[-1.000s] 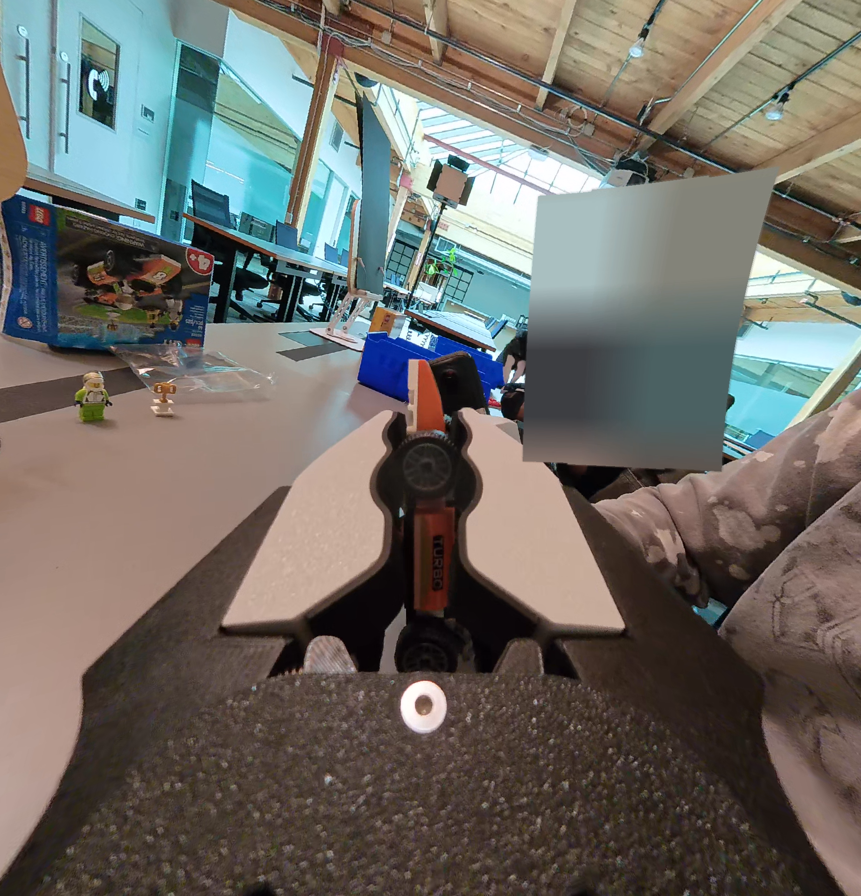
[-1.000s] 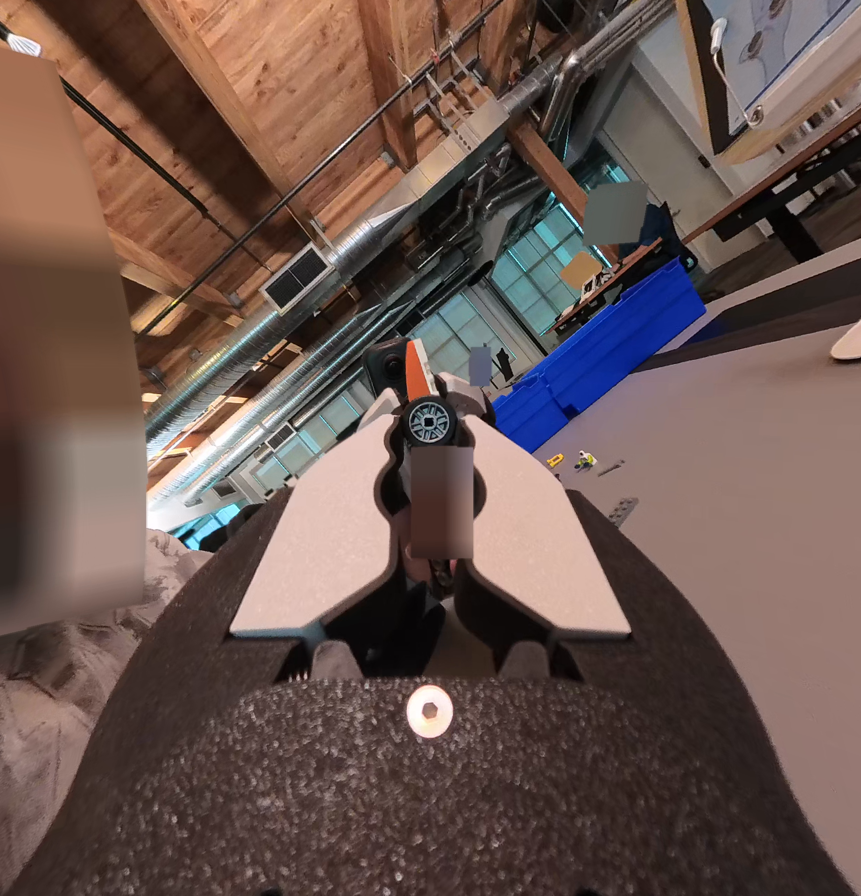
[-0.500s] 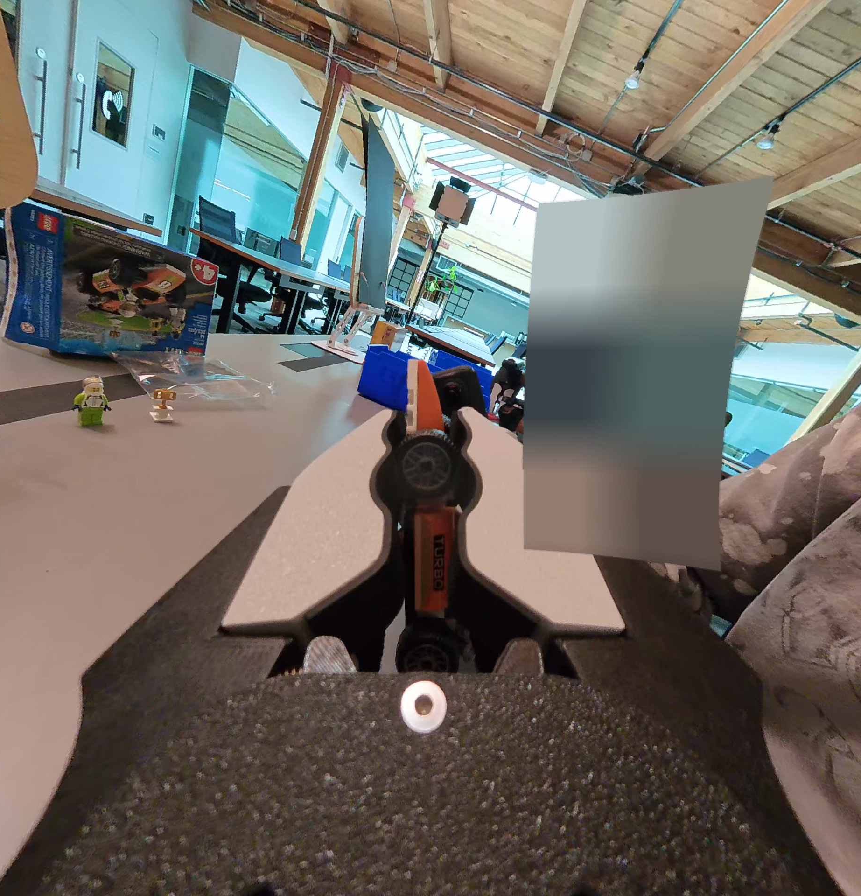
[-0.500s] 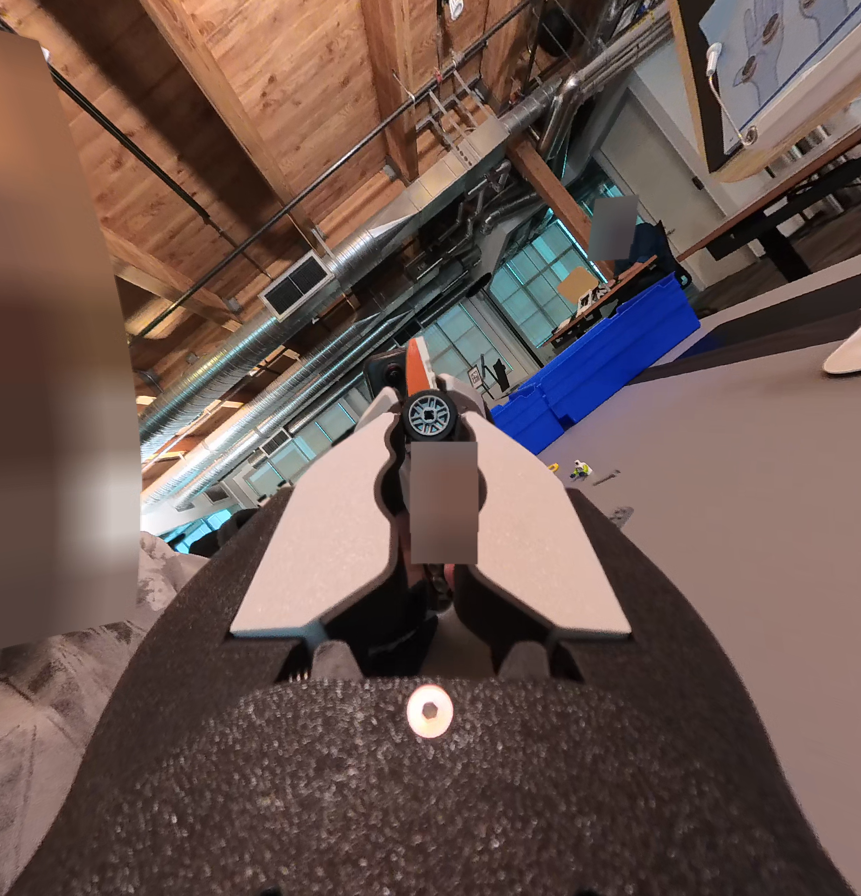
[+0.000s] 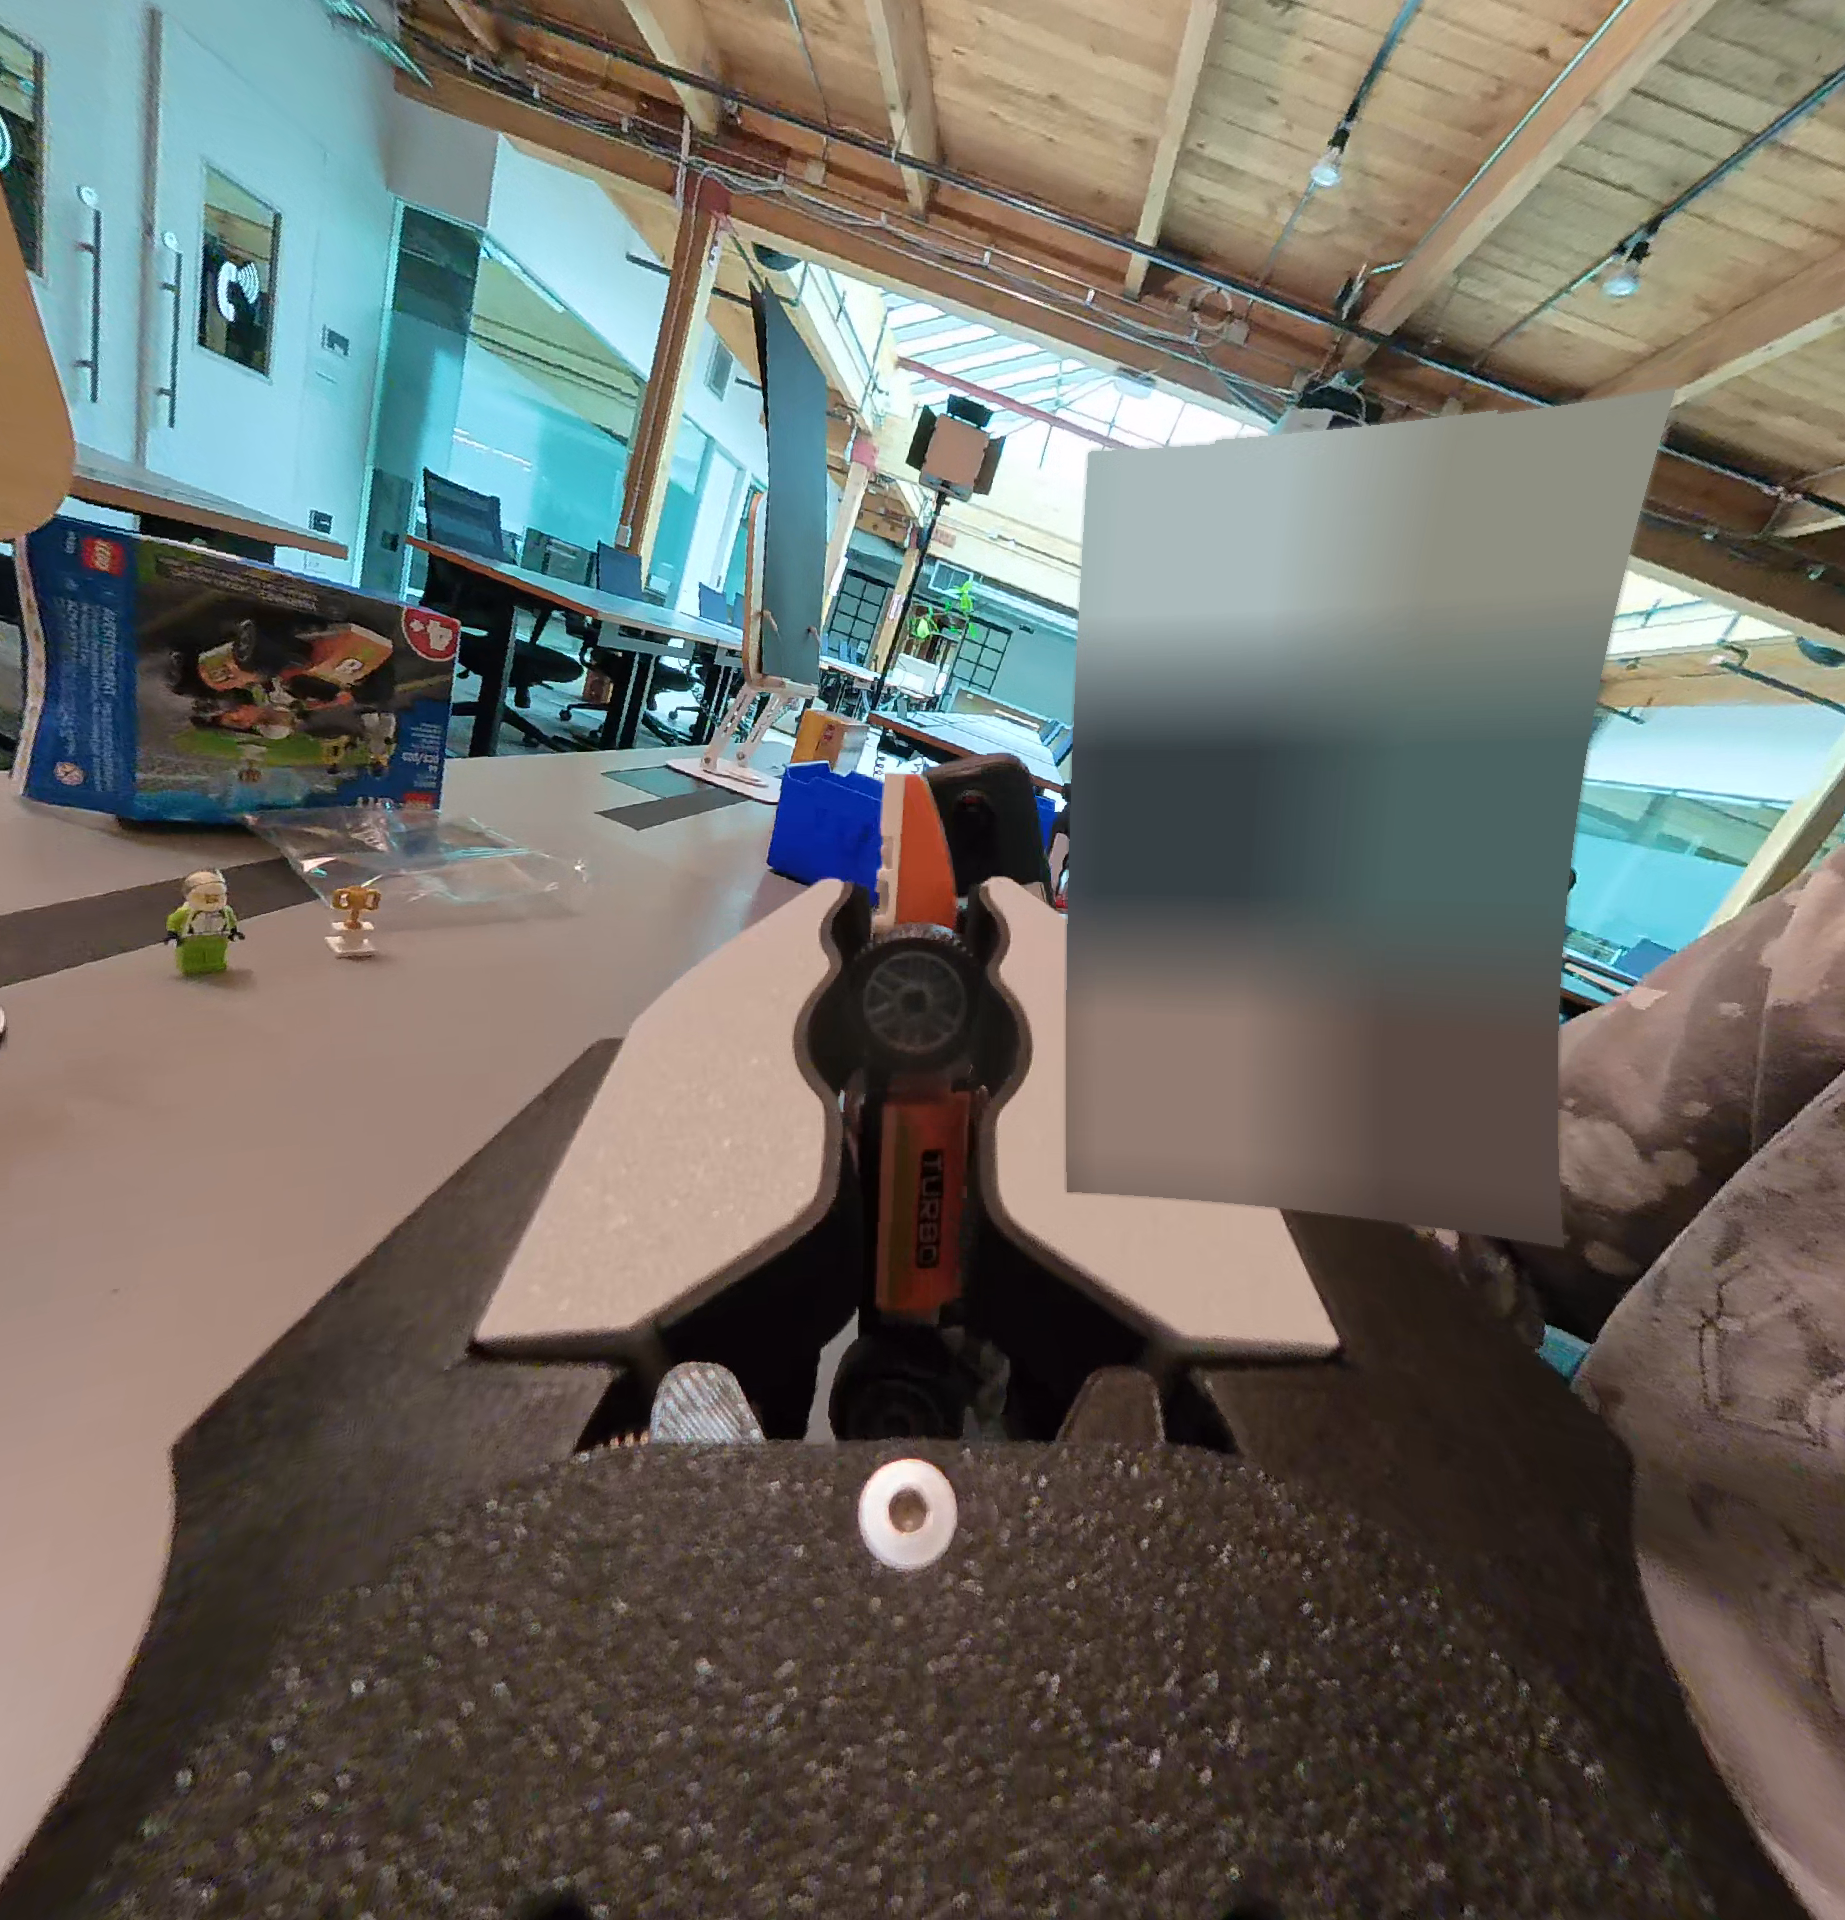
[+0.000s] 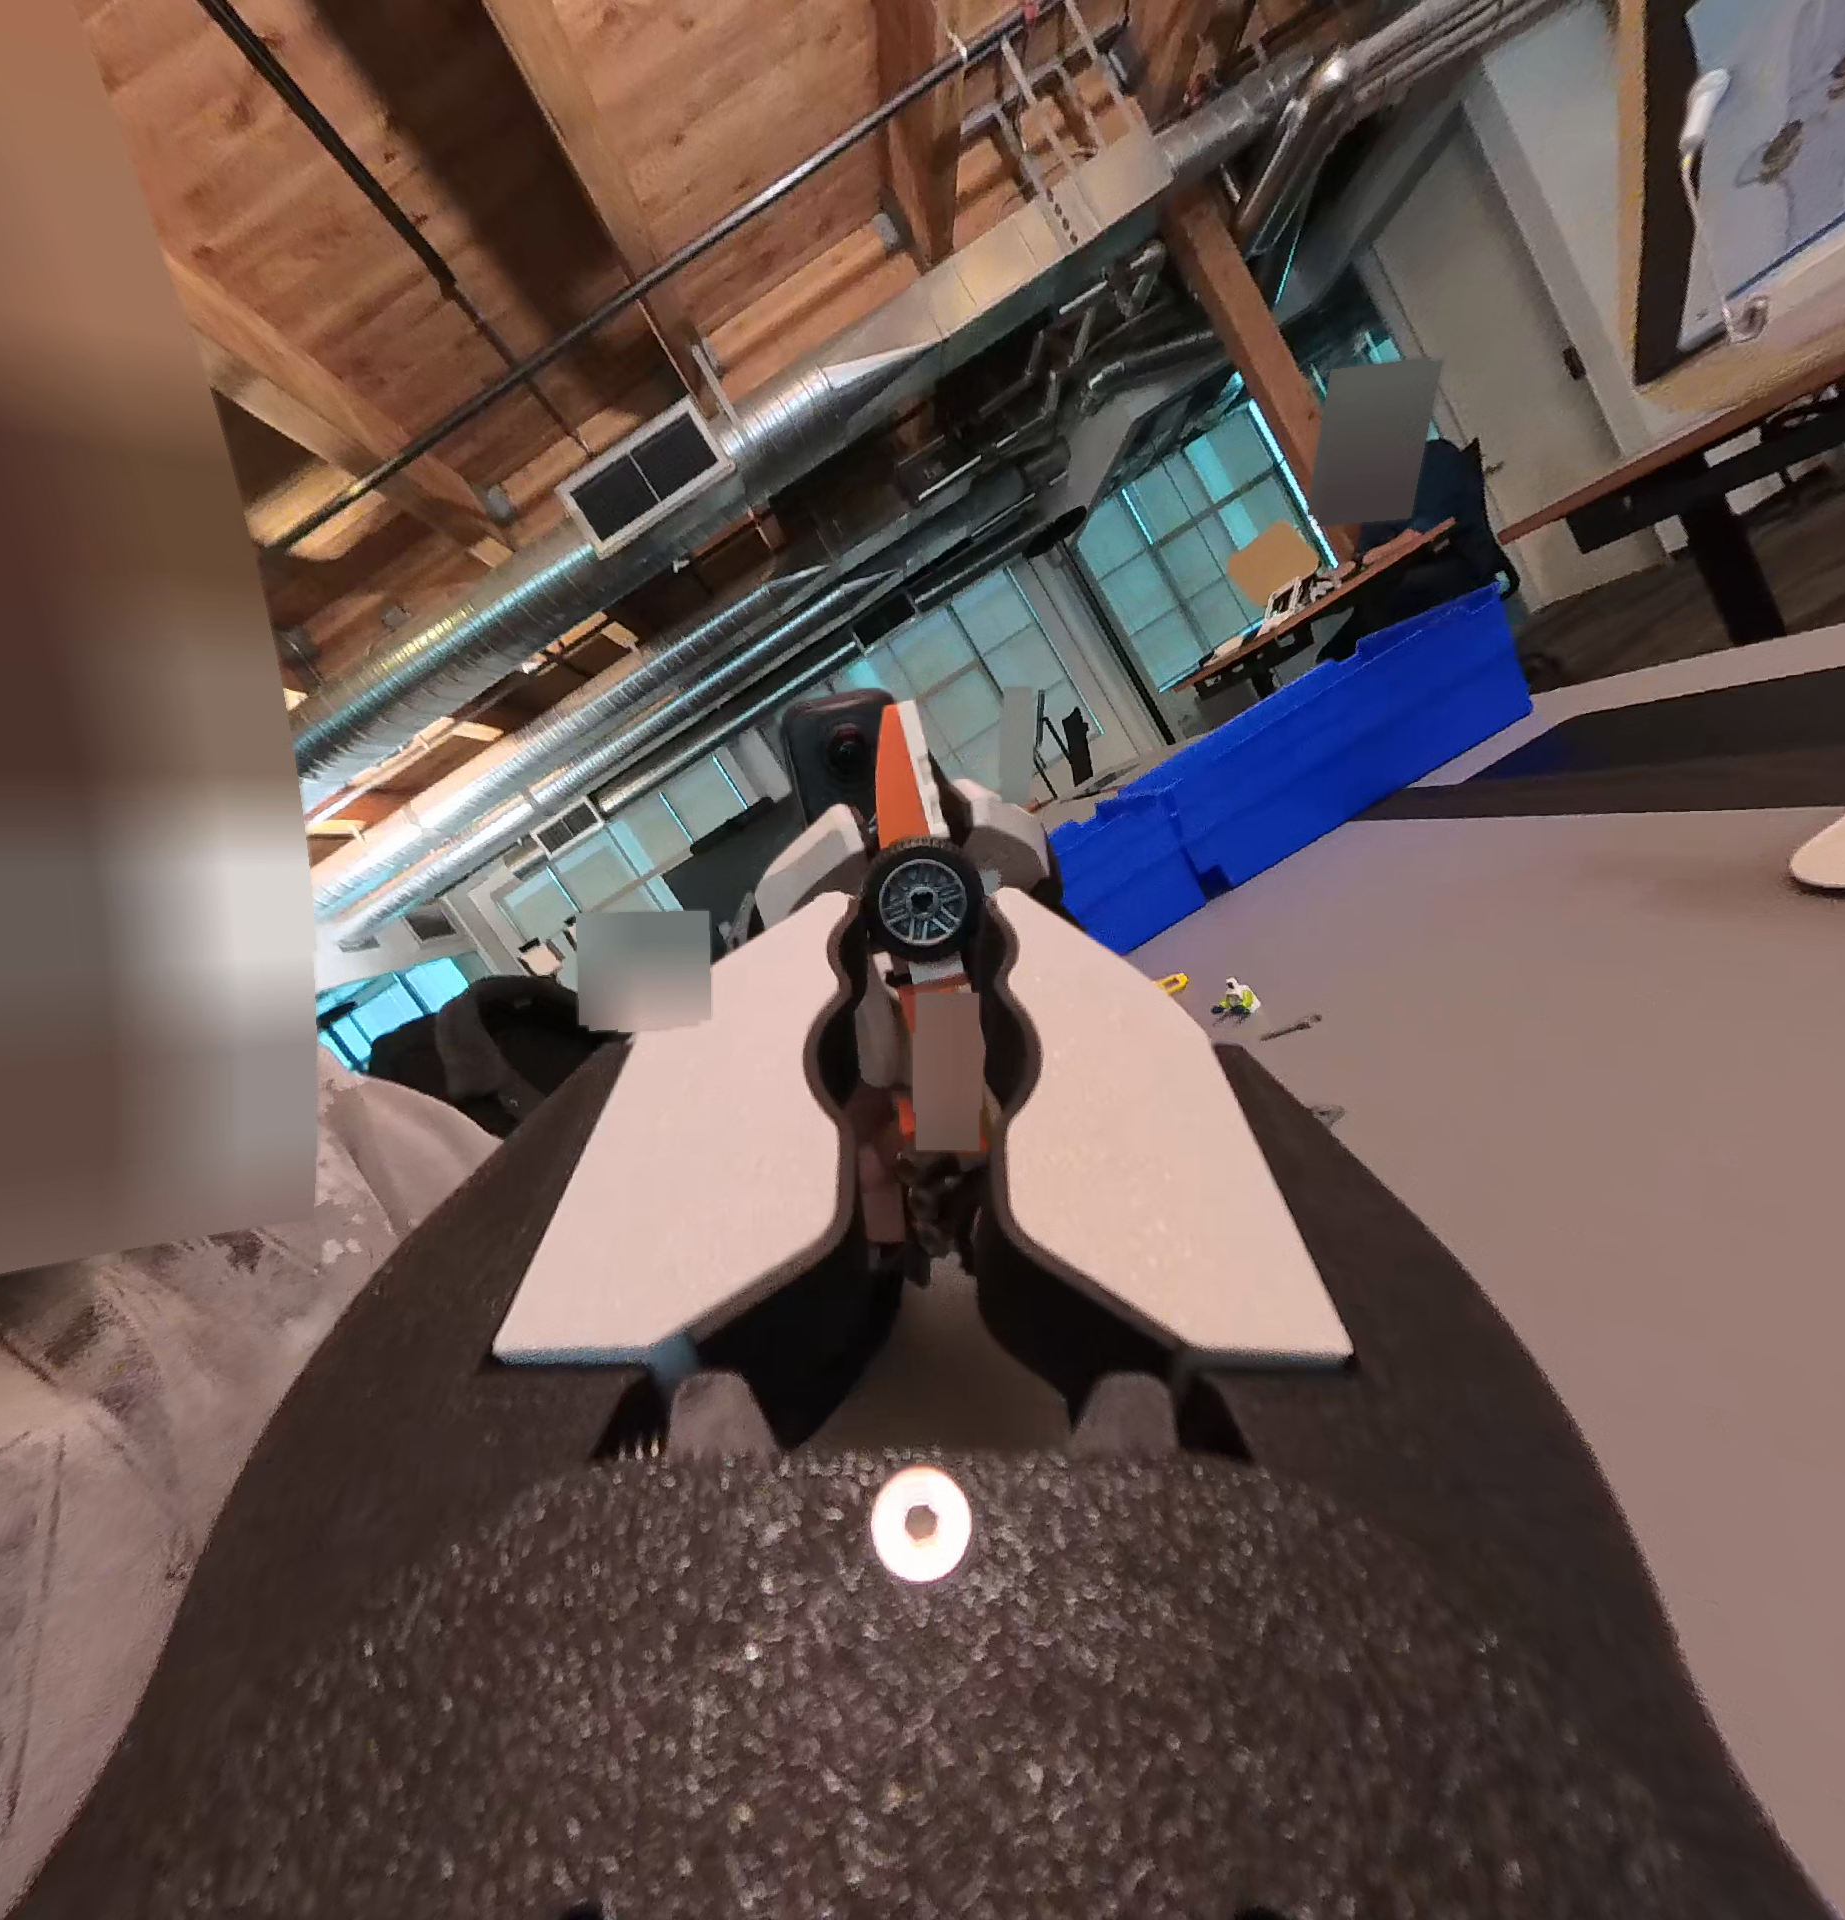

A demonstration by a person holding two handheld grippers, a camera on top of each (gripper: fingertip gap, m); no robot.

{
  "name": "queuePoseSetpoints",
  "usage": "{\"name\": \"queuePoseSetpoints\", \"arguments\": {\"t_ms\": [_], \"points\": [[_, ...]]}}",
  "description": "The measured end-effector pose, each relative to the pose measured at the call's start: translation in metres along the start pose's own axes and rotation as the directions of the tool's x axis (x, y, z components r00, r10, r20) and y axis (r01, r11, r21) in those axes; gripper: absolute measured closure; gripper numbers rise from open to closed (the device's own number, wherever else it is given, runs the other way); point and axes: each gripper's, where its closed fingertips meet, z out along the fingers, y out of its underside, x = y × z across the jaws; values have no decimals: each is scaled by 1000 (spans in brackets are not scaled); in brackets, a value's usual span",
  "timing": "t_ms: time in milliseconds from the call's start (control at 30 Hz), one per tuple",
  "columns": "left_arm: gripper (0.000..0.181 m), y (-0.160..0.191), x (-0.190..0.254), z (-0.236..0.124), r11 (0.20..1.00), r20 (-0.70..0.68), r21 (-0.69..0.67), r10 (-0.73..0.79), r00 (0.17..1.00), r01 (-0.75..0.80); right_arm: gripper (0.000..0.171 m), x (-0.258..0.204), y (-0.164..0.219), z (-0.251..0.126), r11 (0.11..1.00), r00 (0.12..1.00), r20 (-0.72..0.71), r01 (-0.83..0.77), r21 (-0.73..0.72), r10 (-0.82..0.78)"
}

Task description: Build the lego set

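An orange, white and black lego car [image 5: 923, 1195] with dark wheels is held up above the grey table [image 5: 274, 1091]. My left gripper [image 5: 913, 904] is shut on it, with a front wheel [image 5: 913, 1003] at the fingertips. My right gripper [image 6: 923, 914] faces it from the other side and is shut on the same car [image 6: 902, 790]. The left gripper's fingers [image 6: 1001, 831] show just behind the car in the right wrist view. A green minifigure [image 5: 204, 923] and a small gold trophy [image 5: 355, 920] stand on the table to the left.
The lego box [image 5: 237, 686] stands at the back left, with a clear plastic bag [image 5: 430, 852] in front of it. Blue bins [image 6: 1292, 779] sit at the table's far edge. Small loose pieces and a second minifigure [image 6: 1238, 997] lie on the table. A person's grey sleeve [image 5: 1728, 1143] is at the right. Only a small space, under 4 cm, lies between the two pairs of fingers. The green minifigure [image 5: 204, 923] is about 35 cm from both grippers' fingertips.
Both grippers stay shut on the car. The pair has turned and shifted slightly, so the box and figures sit a little more to the right in the left view.
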Motion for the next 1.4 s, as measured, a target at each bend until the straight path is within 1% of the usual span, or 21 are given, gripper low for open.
{"name": "queuePoseSetpoints", "arguments": {"t_ms": [67,167,267,333,500,567,667,733,767,800,833,933,1033,1100,1200,1300,1400], "points": [[161,-1,0,-1,1000,-19,5,-28,999,28,150,0,-1,1,1000,1000,-8,7,-22,-7],[161,-5,-4,-4,992,-45,48,-115,992,117,150,2,-4,1,999,1000,-26,-7,-36,6],[162,-12,-14,-13,966,-67,106,-229,971,235,144,7,-13,-7,1000,999,-45,-23,-16,22],[162,-16,-19,-19,945,-93,136,-288,953,298,139,12,-13,-13,999,997,-76,-13,-34,11],[162,-15,-29,-22,888,-136,177,-404,904,424,130,17,11,-8,983,988,-135,49,-177,-73],[162,-12,-32,-21,868,-146,186,-439,886,461,128,18,19,-4,977,987,-142,40,-208,-70],[162,-7,-32,-18,866,-144,179,-446,883,467,127,21,26,-1,975,986,-158,8,-223,-44],[163,-2,-32,-14,871,-132,168,-445,886,462,130,23,32,0,970,985,-166,-5,-243,-36],[162,1,-32,-12,874,-123,162,-443,888,458,138,23,35,0,966,985,-169,-6,-258,-39],[163,4,-32,-10,877,-117,156,-441,890,455,149,25,37,0,963,983,-177,-1,-268,-48],[162,6,-31,-8,878,-122,151,-439,890,454,154,26,39,-2,958,982,-182,5,-286,-59],[163,10,-28,-5,910,-110,103,-391,914,402,155,25,36,-8,950,988,-155,-34,-312,-16],[153,13,-26,-5,937,-105,44,-340,935,346,155,23,28,-16,945,990,-137,-80,-317,38],[148,12,-26,-8,940,-114,24,-337,935,341,155,22,21,-20,951,989,-122,-111,-287,79],[145,13,-25,-12,945,-129,-16,-326,936,327,155,23,12,-26,954,981,-95,-187,-235,169],[143,27,-25,-10,957,-96,-93,-283,954,275,155,24,10,-29,942,967,-68,-255,-217,246],[144,39,-18,-3,948,-108,-143,-300,948,284,155,23,12,-29,924,948,-46,-318,-213,316]]}}
